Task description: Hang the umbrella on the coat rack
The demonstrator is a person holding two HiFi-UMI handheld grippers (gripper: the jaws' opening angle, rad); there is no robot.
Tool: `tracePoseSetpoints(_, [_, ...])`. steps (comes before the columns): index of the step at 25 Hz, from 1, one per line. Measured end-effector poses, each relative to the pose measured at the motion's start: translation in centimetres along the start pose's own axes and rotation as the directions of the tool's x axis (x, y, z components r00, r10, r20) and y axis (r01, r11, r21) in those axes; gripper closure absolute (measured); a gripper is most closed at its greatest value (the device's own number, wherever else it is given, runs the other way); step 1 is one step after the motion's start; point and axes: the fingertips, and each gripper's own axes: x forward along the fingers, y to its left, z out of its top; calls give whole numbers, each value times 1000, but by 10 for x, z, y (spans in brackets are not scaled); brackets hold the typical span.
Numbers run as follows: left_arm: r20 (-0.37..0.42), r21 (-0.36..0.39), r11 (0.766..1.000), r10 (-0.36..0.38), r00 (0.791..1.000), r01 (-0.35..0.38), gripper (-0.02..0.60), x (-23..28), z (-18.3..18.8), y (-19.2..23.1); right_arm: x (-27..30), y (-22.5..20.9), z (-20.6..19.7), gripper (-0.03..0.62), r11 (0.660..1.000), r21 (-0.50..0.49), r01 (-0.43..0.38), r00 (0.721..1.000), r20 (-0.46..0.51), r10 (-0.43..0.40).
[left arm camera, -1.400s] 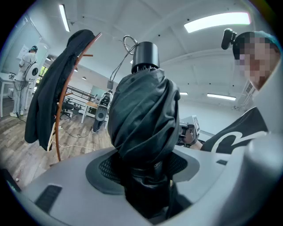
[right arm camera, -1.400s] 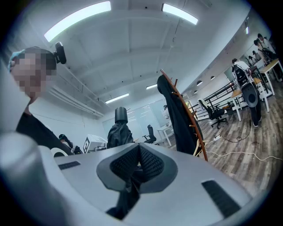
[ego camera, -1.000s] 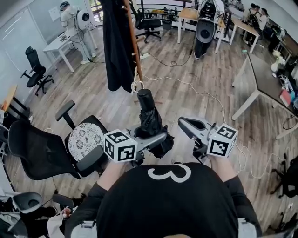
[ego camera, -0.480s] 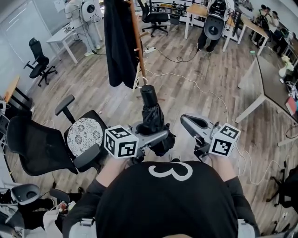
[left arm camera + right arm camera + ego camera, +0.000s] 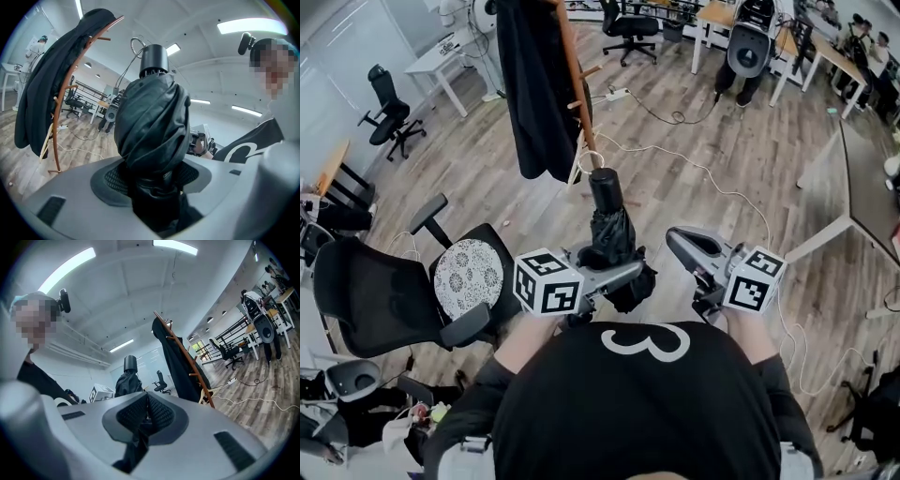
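Low at the frame's centre in the head view, my left gripper (image 5: 623, 273) pinches the umbrella (image 5: 610, 228) around its crumpled, glossy black folds, and the mesh-textured pads (image 5: 110, 180) press into the fabric. To the right, my right gripper (image 5: 676, 238) carries nothing, its smooth grey jaws pressed together. Above my grip the umbrella stands nearly upright and ends in a matte cylindrical handle (image 5: 603, 184) with a thin pale loop (image 5: 581, 167). Just beyond, toward the upper left, rises the coat rack (image 5: 573, 75), a slim curved wooden pole with short pegs. A limp black coat (image 5: 530, 94) is draped on it, over plank flooring (image 5: 487, 178).
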Motion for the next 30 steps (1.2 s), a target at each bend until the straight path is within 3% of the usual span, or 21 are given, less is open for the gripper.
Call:
tracePoseSetpoints(14, [-26,-37,999,31,999,-31,313,106,42,61,-2,-126,46,568,1000,26,-16,1000,-22,17])
tracePoseSetpoints(30, [-27,-36,997,60,998,-61,313,136,56,94,9,-173,48,568,998,44,-35,999,-27,37])
